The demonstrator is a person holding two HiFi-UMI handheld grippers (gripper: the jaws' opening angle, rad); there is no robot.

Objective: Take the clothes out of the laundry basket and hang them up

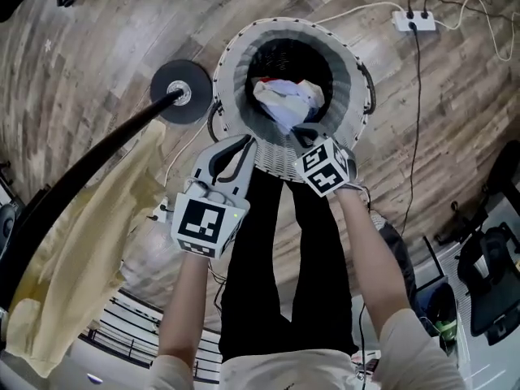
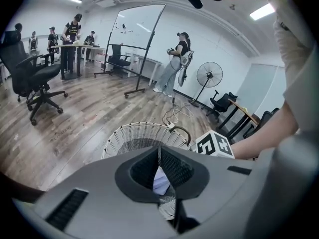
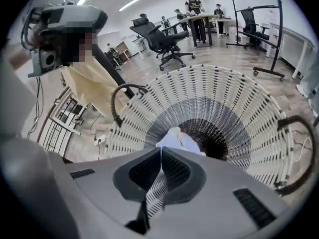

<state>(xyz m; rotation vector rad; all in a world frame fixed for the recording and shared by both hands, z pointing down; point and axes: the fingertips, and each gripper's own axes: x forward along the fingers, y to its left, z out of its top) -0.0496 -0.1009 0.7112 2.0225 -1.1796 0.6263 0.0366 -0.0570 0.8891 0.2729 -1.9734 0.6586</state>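
My right tongs (image 1: 305,138) are pressed shut and seem to pinch the white cloth (image 1: 284,100), which is partly in the basket (image 1: 234,67). My left tongs (image 1: 244,142) are shut on nothing. I'm pulling it out. Next, lift it clear and drape it over the pole (image 1: 81,169).

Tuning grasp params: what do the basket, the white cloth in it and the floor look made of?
Basket: white woven wicker or plastic cord, matte; the open ribbed weave shows. White cloth: thin soft fabric, crumpled into folds. Floor: wood-look planks, grain and seams visible; real wood or laminate, can't tell.
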